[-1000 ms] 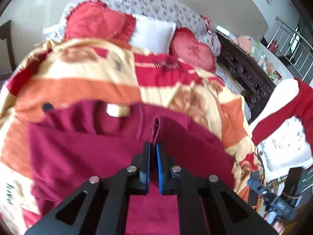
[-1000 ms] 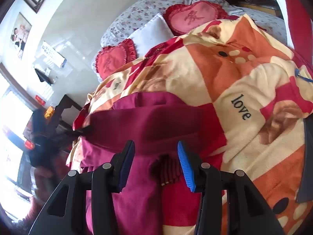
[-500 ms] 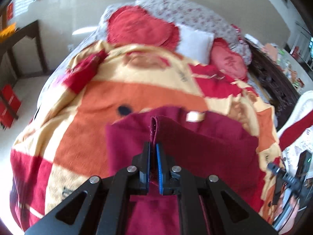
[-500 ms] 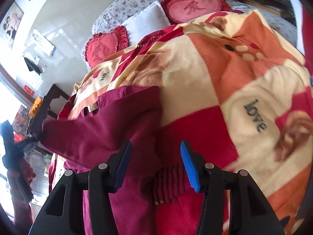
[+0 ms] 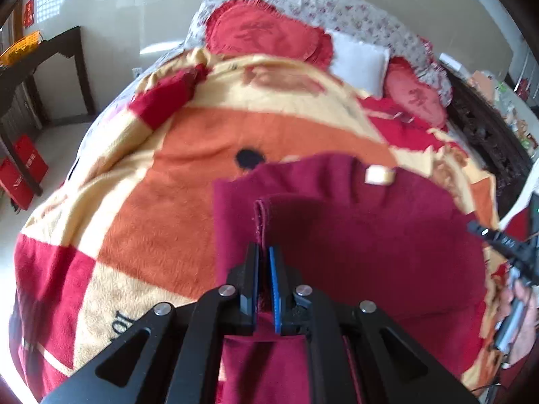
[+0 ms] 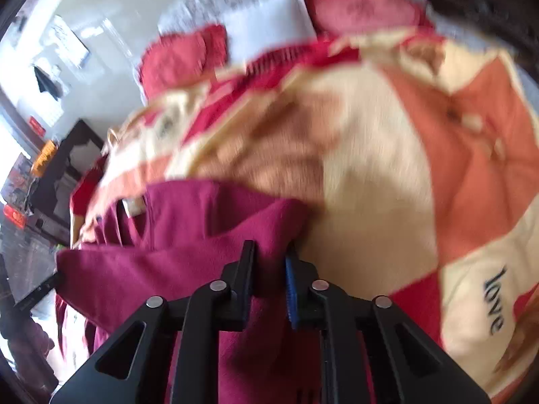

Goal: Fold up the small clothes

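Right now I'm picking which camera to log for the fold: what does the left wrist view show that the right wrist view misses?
Left wrist only: the garment's pale rectangular label, sharp, and the blanket's black spot.
Right wrist only: the word "love" on the blanket.
Both: closed jaws pinching the maroon fleece garment, the orange-and-cream fleece blanket, red heart cushions.

Bright daylight, fisheye views, right wrist view blurred.
Left view mostly sharp, slight smear on blanket (image 5: 175,175) mid-frame; glare on wall (image 5: 158,6) at top. Right view motion-blurred throughout, blown-out window glow at left edge. Dark vignette and bending at corners of both.
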The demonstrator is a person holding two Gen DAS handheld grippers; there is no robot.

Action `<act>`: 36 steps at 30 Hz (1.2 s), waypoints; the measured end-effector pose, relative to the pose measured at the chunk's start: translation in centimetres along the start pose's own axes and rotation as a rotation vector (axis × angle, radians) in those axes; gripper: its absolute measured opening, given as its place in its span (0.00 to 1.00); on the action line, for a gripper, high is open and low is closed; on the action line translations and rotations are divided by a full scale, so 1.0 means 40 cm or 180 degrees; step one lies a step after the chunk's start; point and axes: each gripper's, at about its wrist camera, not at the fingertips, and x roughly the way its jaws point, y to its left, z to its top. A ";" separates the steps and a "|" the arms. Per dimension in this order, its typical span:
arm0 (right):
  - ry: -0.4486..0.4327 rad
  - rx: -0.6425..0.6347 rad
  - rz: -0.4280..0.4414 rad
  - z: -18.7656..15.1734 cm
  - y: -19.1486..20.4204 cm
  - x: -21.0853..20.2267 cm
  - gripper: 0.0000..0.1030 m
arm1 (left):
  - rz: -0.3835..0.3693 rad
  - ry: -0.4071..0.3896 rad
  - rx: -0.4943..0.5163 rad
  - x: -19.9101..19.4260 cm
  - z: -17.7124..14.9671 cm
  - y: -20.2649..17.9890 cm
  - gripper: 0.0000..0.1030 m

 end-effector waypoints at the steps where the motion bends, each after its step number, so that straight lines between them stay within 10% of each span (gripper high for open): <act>1: -0.0037 -0.0013 -0.0088 -0.001 0.000 0.005 0.00 | -0.0012 0.0083 -0.0047 0.027 -0.012 0.007 0.06; 21: 0.0421 -0.0538 -0.0508 -0.210 0.046 -0.023 0.13 | 0.0185 0.0037 0.0028 0.064 -0.062 0.009 0.26; 28: 0.0238 -0.0512 -0.0636 -0.191 0.079 -0.103 0.14 | 0.0211 -0.0001 0.0133 0.038 -0.059 0.005 0.29; 32: 0.0031 -0.0574 -0.0498 -0.155 0.127 -0.124 0.14 | 0.0123 -0.0150 0.0013 0.006 -0.045 0.019 0.54; 36: 0.0043 -0.0692 -0.0435 -0.114 0.168 -0.072 0.14 | 0.0095 -0.0213 -0.0129 -0.006 -0.026 0.045 0.56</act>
